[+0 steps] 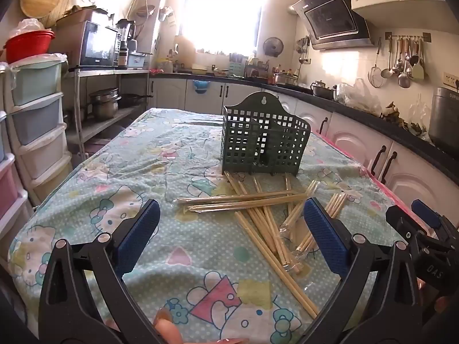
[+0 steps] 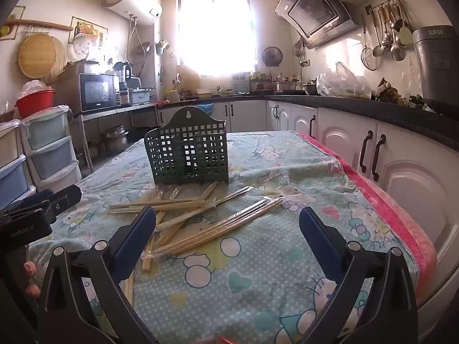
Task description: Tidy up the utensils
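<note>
The left gripper tilts gently downward, its two blue-padded fingers spread wide with nothing between them. The right gripper has the same downward tilt, its blue pads also far apart and gripping nothing. The two grippers are side by side, each showing at the edge of the other's view. Fingertips of the person's hand curl around the left gripper's handle.

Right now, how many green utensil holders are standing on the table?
1: the green utensil holder stands upright on the patterned tablecloth, just behind the scattered chopsticks. Neither view shows a second holder.
</note>
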Tool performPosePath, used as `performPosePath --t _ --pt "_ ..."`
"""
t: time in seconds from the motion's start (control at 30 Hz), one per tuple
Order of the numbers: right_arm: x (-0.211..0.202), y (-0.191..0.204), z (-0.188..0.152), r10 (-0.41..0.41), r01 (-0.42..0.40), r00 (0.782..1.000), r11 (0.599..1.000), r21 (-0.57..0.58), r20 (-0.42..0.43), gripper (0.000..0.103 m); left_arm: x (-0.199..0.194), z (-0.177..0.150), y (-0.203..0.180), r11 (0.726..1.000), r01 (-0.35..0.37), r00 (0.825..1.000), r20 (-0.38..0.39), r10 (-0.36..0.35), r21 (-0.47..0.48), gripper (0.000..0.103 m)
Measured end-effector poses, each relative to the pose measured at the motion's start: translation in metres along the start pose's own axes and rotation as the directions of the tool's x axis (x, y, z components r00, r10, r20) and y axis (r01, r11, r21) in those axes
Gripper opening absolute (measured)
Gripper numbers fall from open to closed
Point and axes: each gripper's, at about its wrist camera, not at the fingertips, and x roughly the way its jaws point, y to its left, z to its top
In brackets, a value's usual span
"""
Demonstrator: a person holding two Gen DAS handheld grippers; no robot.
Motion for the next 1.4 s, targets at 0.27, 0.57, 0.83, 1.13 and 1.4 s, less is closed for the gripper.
performPosePath --t 0.27,0.57,0.83,1.13,1.4 --pt "0.0008 -0.0005 -0.0001 -0.001 0.001 1.000 1.000 0.005 0.000 0.097 -0.0002 0.0001 0.0006 1.000 0.006 1.000 0.000 -0.006 -0.007 0.093" --pt "0.0022 -0.0041 -0.0026 -0.001 0.001 1.000 1.000 0.006 -0.002 0.097 -0.0001 0.0003 0.0009 1.000 0.007 1.000 -0.001 -0.007 -0.007 0.093" --pt "0.0025 -0.0006 -0.0003 0.000 0.000 1.000 1.000 0.006 -0.001 0.097 -0.0002 0.0004 0.0009 1.000 0.007 1.000 0.001 -0.007 -0.006 0.093" --pt "0.0011 -0.0004 -0.0010 0.000 0.000 1.000 1.000 0.006 0.000 0.097 0.0018 0.0027 -0.0005 1.000 0.007 1.000 0.001 -0.007 -0.006 0.093" --pt "0.0038 -0.0014 -0.0015 0.001 -0.001 1.000 1.000 0.007 -0.001 0.097 0.0023 0.0032 -0.0006 1.000 0.008 1.000 0.004 -0.008 -0.006 0.093"
